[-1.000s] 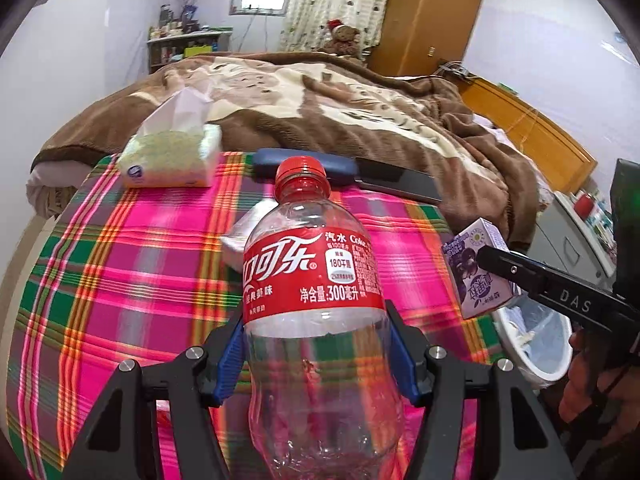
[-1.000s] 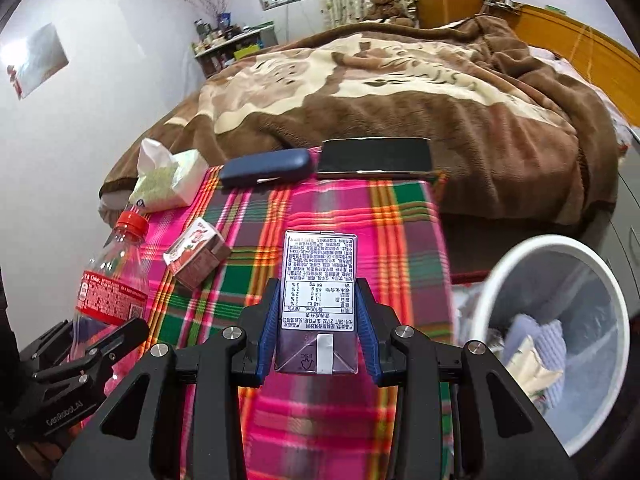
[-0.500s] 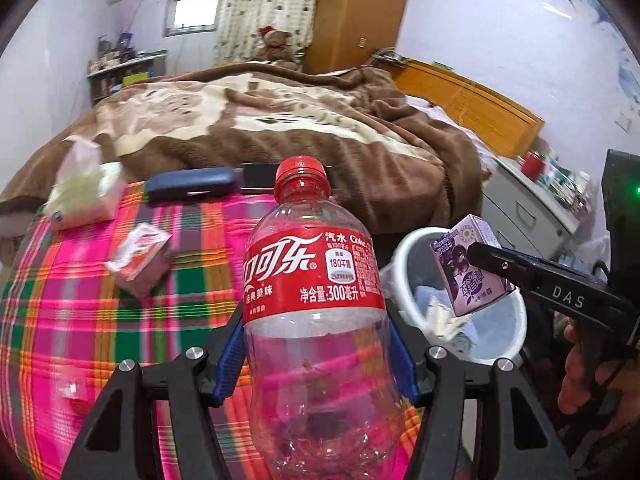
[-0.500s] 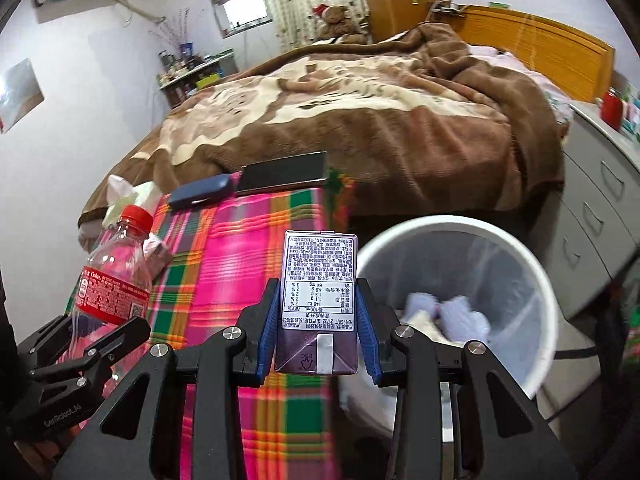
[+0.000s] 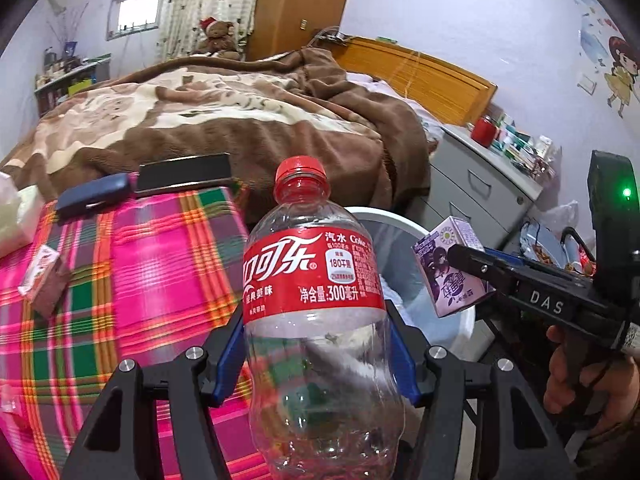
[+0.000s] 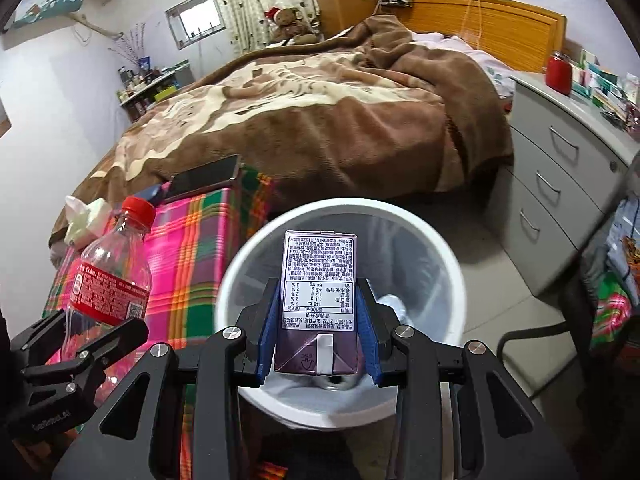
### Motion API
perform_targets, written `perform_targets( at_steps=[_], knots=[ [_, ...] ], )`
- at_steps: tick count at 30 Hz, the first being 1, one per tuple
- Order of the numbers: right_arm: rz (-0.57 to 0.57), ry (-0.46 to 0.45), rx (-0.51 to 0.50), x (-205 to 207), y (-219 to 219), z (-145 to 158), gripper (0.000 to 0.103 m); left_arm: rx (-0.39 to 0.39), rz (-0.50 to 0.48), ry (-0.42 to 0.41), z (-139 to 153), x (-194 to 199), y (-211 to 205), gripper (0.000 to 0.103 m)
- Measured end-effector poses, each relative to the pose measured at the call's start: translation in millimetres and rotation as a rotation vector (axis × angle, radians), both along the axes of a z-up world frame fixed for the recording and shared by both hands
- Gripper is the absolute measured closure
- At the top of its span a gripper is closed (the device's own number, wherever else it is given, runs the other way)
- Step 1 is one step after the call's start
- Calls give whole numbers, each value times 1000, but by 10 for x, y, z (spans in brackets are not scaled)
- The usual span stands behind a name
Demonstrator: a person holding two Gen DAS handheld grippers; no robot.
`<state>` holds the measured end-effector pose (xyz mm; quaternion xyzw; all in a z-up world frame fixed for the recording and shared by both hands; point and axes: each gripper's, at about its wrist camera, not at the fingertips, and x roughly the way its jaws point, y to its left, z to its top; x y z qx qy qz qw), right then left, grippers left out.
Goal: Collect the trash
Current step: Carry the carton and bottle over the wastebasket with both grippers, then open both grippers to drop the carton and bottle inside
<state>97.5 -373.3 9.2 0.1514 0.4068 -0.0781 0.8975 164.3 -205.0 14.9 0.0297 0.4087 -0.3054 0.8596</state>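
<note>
1. brown fleece blanket covers the bed beyond everything else, with a teddy bear in a red hat at its far end.
2. pink, green and orange plaid cloth covers the table at the left; a grey drawer unit stands at the right.
3. white trash bin sits on the floor just beside the table's right edge, lined with a pale bag, with some pale scraps at its bottom.
4. left gripper has its blue pads pressed on the waist of a clear, empty cola bottle with a red cap and red label, held upright at the table's right edge, beside the bin.
5. right gripper clamps a small purple drink carton by its sides, held above the bin's open mouth.
6. dark phone and a blue case lie side by side at the table's far edge.
7. tissue pack rests at the far left corner of the table.
8. small red and white carton lies on its side on the cloth, well apart from both grippers.
</note>
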Motion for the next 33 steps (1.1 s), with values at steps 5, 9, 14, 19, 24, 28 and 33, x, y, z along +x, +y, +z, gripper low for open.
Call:
perform_targets(
  at_steps=[5,9,14,19,24,28,33],
  knots=[
    [-17,19,-5,-41,-162,-139,66,-4,-47,24,-99,-1,-299,41],
    [-24,44,7,-66,-287,-239,66,3,-75,39,-191,13,-507,41],
    [-27,72,14,-60,-374,-339,66,14,-94,63,-306,74,-688,41],
    [-30,81,24,-30,-448,-395,66,34,-97,80,-424,175,-815,41],
    [-21,92,17,15,-485,-444,66,39,-103,91,-506,278,-900,40],
    [-37,80,9,23,-526,-463,64,32,-110,72,-516,290,-943,31],
    [-40,56,54,4,-569,-456,49,-1,-92,72,-505,307,-893,29]
  ],
)
